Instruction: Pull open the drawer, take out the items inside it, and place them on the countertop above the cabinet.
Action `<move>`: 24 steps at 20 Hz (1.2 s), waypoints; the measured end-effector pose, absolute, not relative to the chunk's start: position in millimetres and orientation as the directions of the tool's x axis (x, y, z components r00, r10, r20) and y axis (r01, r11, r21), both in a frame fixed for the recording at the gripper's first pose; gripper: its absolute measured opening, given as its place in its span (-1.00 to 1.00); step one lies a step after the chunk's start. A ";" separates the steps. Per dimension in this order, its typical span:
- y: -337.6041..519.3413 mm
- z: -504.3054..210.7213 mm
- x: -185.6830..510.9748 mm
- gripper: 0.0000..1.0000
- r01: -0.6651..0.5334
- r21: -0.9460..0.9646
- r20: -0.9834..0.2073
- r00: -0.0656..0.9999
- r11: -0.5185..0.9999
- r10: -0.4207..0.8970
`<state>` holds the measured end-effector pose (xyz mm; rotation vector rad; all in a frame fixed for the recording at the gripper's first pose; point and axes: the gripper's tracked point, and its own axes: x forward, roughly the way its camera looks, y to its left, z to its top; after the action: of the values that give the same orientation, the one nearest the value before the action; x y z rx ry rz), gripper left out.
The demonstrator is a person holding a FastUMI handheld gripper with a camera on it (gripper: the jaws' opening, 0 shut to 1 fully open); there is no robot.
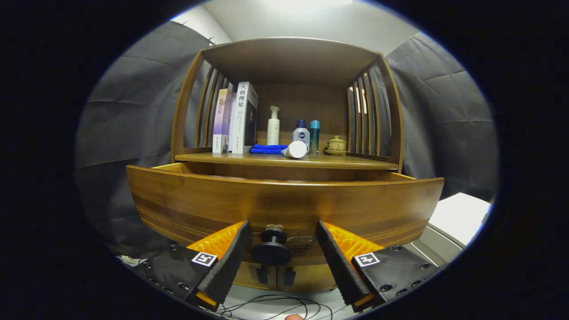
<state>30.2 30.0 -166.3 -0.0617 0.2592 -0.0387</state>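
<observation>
Drawer (284, 204): you have it pulled out from the wooden cabinet (289, 62); its front panel faces you and blocks your sight of the inside, so you cannot tell what it holds.
Knob (272, 249): the round dark knob sits low on the drawer front, between your fingers, touched by neither.
Hand-held gripper (281, 242): your fingers stand wide apart on either side of the knob, holding nothing.
Countertop (200, 158): the shelf surface just above the drawer carries everything listed below.
Books (235, 118): you see them upright at the left end, against the slatted side.
Blue cloth (268, 149): folded flat beside the books.
White tube (295, 150): lying on its side, its end toward you, touching the cloth.
Pump bottle (273, 126): upright behind the cloth.
Lotion bottle (301, 133): upright behind the tube.
Teal bottle (314, 137): slim, just right of the lotion bottle.
Lidded cup (336, 145): on a saucer near the right slats.
Cables (275, 306): looped on the floor below your fingers.
</observation>
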 end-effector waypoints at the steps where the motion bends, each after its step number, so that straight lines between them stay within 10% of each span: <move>1: 30.2 -169.0 33.5 0.93 0.030 -0.068 -0.259 0.965 0.997 -0.046; 24: 33.1 -179.1 119.7 0.96 0.057 -0.067 -0.264 0.962 0.996 -0.073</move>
<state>119.7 33.1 -179.1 -0.0591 0.2694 -0.0661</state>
